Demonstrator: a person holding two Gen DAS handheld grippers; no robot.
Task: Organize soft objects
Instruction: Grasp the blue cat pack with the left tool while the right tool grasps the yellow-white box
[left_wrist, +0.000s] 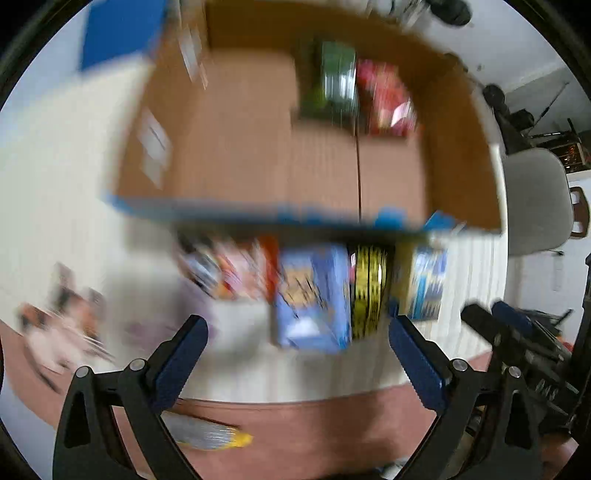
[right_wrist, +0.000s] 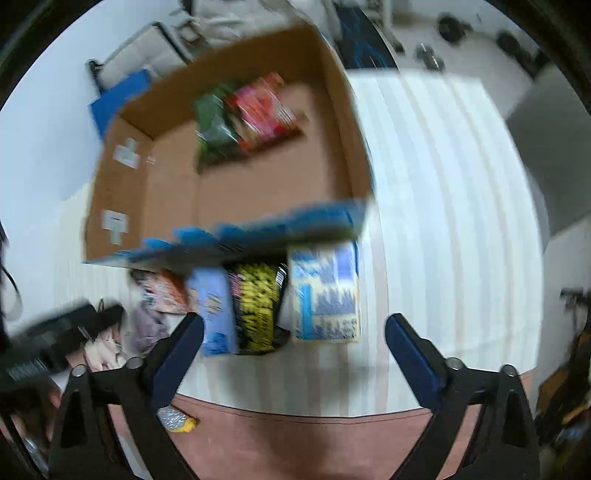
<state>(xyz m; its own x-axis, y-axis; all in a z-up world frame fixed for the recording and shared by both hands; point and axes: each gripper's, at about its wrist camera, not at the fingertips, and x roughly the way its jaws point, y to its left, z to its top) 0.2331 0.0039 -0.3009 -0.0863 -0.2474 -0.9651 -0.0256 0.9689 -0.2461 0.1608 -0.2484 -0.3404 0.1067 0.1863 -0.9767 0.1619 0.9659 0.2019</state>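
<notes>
Both hand-held grippers, left (left_wrist: 297, 332) and right (right_wrist: 293, 328), wide open, empty, soft packets (right_wrist: 258, 310) just ahead beside the cardboard box (right_wrist: 236, 177)

One cardboard box (right_wrist: 177, 192) holds two packets, green (right_wrist: 212, 125) and red (right_wrist: 264, 107), while at least four more packets (right_wrist: 258, 306) line its front.
</notes>
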